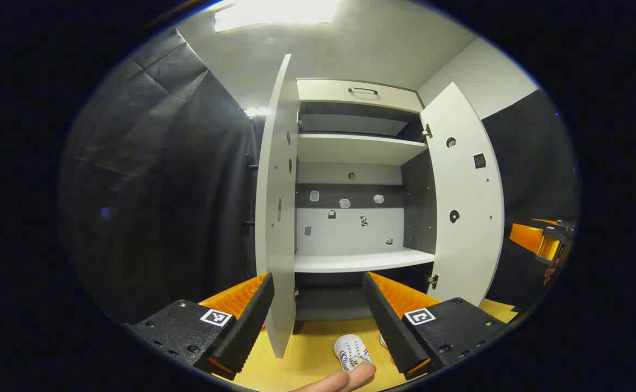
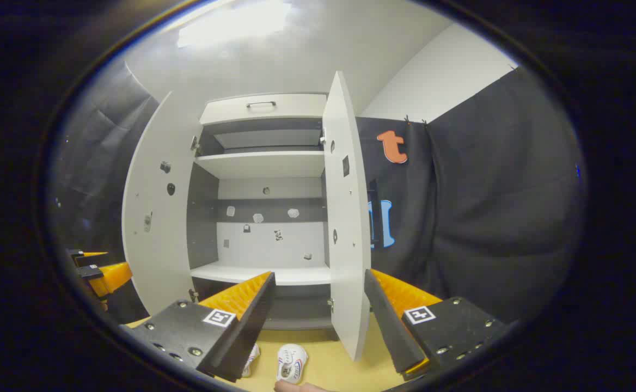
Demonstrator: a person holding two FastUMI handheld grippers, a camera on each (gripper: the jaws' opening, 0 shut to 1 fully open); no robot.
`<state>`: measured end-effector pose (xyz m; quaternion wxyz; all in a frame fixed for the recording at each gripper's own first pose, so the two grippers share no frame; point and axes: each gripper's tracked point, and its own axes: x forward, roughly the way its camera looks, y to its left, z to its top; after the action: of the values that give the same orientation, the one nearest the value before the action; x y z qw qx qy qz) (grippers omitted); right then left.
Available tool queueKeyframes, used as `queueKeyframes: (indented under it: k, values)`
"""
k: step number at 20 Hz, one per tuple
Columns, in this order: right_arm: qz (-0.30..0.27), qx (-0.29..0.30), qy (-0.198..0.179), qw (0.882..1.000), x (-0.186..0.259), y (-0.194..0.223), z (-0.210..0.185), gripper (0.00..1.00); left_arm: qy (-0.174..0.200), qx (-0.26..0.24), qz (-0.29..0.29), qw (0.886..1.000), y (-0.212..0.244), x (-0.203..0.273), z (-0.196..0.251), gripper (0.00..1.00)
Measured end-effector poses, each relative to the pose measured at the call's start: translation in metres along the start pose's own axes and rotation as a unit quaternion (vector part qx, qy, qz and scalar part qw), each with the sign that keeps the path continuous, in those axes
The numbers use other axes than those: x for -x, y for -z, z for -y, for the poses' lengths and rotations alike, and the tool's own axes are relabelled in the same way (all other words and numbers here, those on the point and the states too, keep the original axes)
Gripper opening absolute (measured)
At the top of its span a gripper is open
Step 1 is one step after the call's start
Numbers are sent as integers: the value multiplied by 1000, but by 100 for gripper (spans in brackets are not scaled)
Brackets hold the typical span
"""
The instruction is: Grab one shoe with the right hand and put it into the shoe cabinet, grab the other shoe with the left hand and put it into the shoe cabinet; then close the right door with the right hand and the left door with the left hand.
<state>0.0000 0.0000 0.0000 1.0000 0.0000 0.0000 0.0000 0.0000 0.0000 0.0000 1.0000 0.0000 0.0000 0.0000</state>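
The white shoe cabinet (image 1: 361, 147) stands ahead with both doors swung wide, its left door (image 1: 277, 218) edge-on and its right door (image 1: 462, 196) angled outward. A white shoe (image 1: 352, 351) lies on the yellow floor below the cabinet, and a second shoe (image 1: 383, 342) peeks from behind a finger. My left gripper (image 1: 318, 277) is open above them, holding nothing. In the right gripper view the pair of shoes (image 2: 291, 362) (image 2: 251, 359) lies low between the fingers. My right gripper (image 2: 319, 275) is open too, facing the right door (image 2: 348, 218).
Bare shelves (image 1: 361, 260) sit inside the cabinet, with a drawer (image 1: 361, 91) on top. Black cloth walls close in both sides. A person's fingertip (image 1: 345, 380) shows at the bottom. The other gripper shows at far right (image 1: 541, 239) and far left (image 2: 103, 272).
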Motion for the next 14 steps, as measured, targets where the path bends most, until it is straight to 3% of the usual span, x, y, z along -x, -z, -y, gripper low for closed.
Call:
queueKeyframes:
  k: [14]
  values:
    - [-7,10,-2,1000,-4,2,-12,96,2,5,-9,1000,12,-1,1,99]
